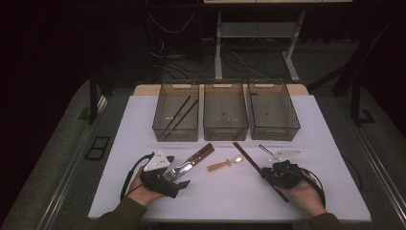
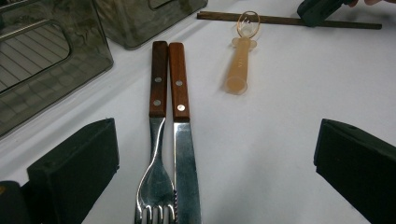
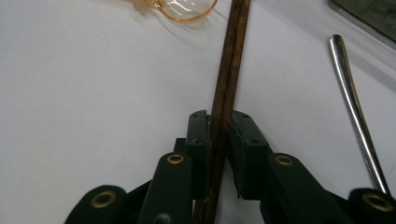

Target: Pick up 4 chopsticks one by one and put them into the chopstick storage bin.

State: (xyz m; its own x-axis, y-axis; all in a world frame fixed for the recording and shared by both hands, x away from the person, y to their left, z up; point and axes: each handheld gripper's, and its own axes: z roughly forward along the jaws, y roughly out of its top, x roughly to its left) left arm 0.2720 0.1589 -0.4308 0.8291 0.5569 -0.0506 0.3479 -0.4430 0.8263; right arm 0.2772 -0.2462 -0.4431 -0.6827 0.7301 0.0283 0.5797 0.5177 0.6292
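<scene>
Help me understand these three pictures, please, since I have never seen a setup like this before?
A person sits at a white table and holds a hand-operated two-jaw gripper in each hand. The high view looks down from above; each of the other two comes from a camera riding on one gripper.

The right gripper is shut on a pair of dark wooden chopsticks. The left gripper is open, with a wooden-handled fork and knife lying side by side between its jaws.

Also on the table are a small orange spoon, a metal utensil and three clear bins; the left bin holds more chopsticks.
</scene>
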